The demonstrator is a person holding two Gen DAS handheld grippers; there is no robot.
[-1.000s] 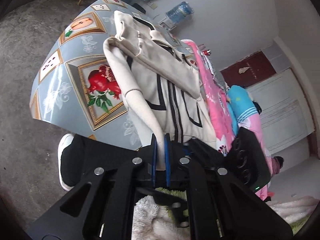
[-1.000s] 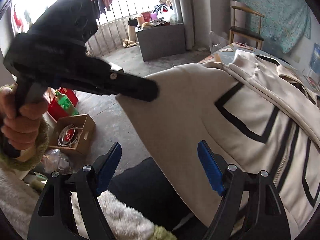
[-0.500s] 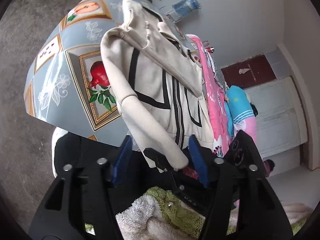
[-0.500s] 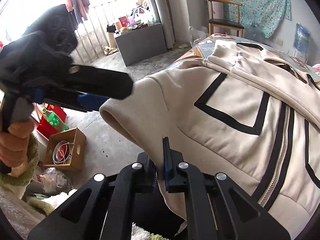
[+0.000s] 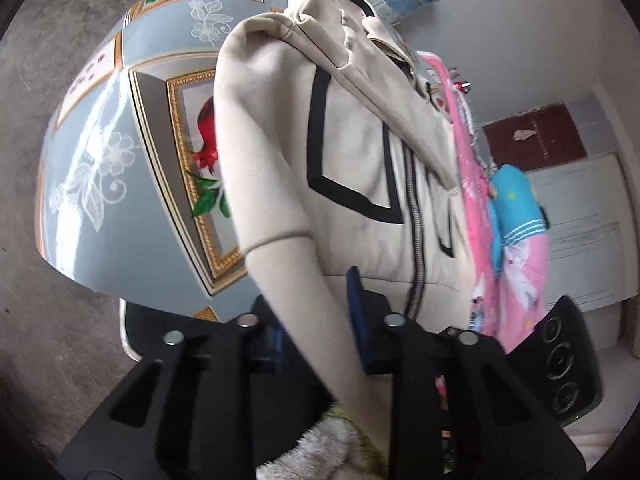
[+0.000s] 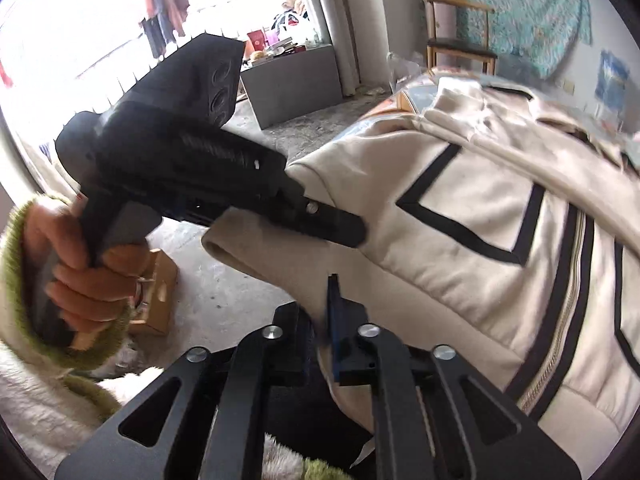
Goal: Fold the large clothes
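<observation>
Now my left gripper has just been closing, its jaws narrow around the cream sleeve of the jacket where it hangs off the near edge of the table. My right gripper has just been opening, and the jacket's hem lies between its narrow jaws, though I cannot tell whether the pads press it. Spread zip-up, the jacket lies across the patterned tabletop, its far side beside pink bedding.

left gripper: my jaws just closed in around the sleeve
right gripper: my jaws just reopened slightly, hem still between
</observation>
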